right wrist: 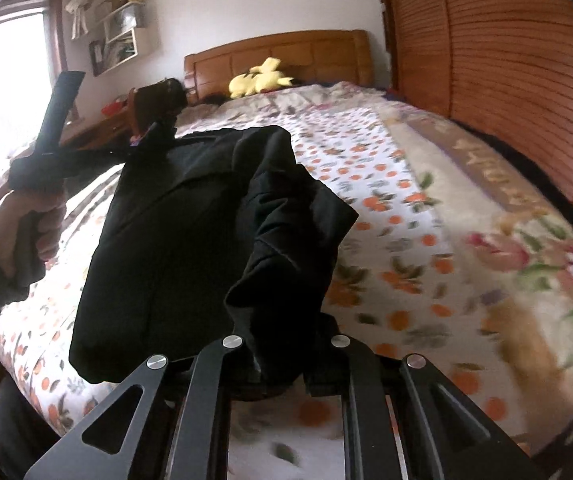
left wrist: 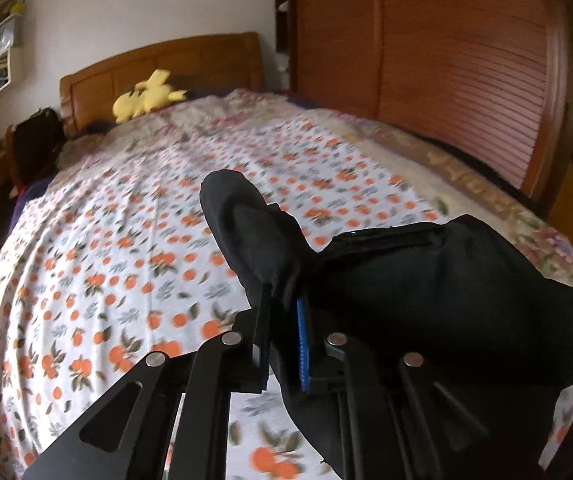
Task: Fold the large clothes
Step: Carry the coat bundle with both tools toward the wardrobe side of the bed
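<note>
Fingers of the left gripper point(left wrist: 282, 336) are clamped on one edge of the black garment point(right wrist: 190, 232), and the right gripper point(right wrist: 282, 356) pinches another edge, its tips buried in cloth. The garment hangs bunched between them above the orange-print sheet point(left wrist: 98, 248) on the bed point(right wrist: 486, 240), partly off the surface. To do this lift well, I would keep both grips firm, draw the two hands apart until the cloth hangs flat, then lay it down smoothly before folding
</note>
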`<state>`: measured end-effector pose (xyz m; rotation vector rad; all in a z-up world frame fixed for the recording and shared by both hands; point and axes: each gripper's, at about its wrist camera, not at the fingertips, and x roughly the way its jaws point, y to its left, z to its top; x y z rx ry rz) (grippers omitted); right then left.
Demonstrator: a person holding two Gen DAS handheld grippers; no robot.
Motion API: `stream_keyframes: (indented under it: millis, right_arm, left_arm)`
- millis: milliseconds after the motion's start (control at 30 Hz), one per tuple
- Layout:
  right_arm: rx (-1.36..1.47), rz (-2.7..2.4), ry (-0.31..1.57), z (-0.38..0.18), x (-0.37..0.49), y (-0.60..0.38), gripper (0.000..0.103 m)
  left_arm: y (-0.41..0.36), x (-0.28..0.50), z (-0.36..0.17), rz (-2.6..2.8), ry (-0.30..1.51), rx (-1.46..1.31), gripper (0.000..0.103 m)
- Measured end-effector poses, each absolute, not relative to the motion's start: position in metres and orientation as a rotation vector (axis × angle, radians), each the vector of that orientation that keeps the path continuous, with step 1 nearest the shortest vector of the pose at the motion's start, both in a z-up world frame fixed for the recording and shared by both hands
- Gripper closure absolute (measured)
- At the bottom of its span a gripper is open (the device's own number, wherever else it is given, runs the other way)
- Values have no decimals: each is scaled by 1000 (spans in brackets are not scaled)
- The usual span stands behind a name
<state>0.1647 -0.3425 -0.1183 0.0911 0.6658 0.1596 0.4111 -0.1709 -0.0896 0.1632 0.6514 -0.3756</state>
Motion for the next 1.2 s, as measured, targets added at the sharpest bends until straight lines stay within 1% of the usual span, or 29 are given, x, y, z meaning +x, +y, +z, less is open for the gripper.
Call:
stream_keyframes:
  millis: [300,633,933,1100,1167,1200]
  right_arm:
    - [9,16,606,-67,135,-426,93]
    - [-36,-136,615,-47,105,-513,93]
    - [-33,-263,639,-53,81,-577,93]
    - [13,-321,684,-75,73,-611,93]
    - [25,-326,692,-83,71,-614,89]
    - [29,-334,699,-87,70,-615,84]
  left_arm:
    - [-281,390,-67,-496,579,158,92]
    - [-411,375,-65,-635,559,158,92]
    - [-504,380,-86,-736,602,139,92]
    - [-538,375,-110,-775,634,181,91]
    - [-544,374,-120,-765,639,206,90]
    - [-545,375,-125,-758,643,217,89]
